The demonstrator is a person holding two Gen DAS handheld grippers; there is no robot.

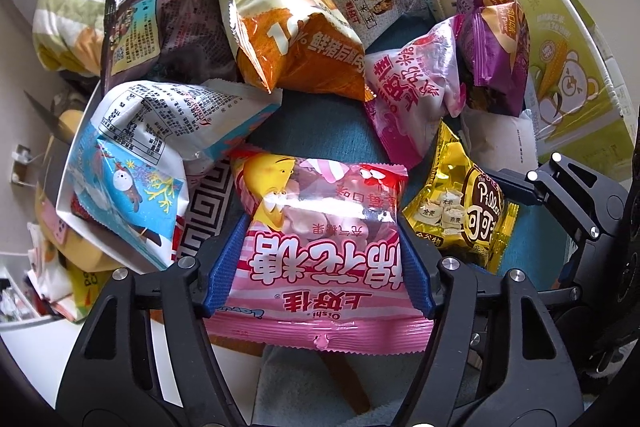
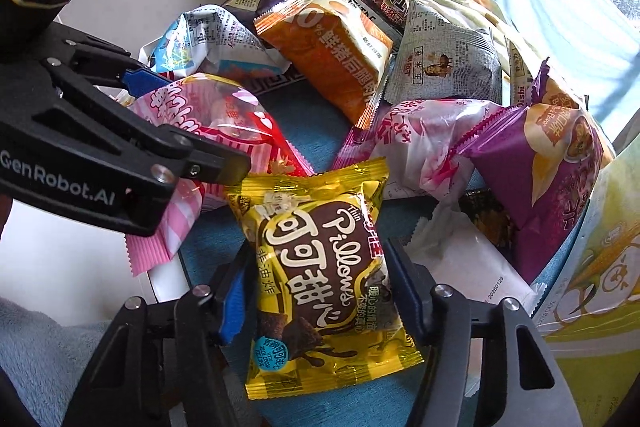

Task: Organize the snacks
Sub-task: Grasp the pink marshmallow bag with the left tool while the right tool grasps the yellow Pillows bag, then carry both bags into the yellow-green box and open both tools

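Snacks lie heaped on a teal surface whose edges the pile mostly hides; I cannot tell whether it is a tabletop. At the near left, the left tongs (image 1: 320, 263) are clenched on the pink bag (image 1: 320, 251), blue pads pressing in both its sides; its long axis runs straight away from them, bottom seam nearest. Just to its right, the right tongs (image 2: 316, 291) grasp the yellow bag (image 2: 324, 279) the same way, lengthwise between the pads. The two bags sit side by side, so each hand has its own and neither must cross. Bare teal shows in the middle beyond them. Farther on, the orange bag (image 2: 332, 63) and purple bag (image 2: 548, 163) crowd the far and right sides. By my judgement, straight up is the clearest way out; sideways would nudge neighbours.
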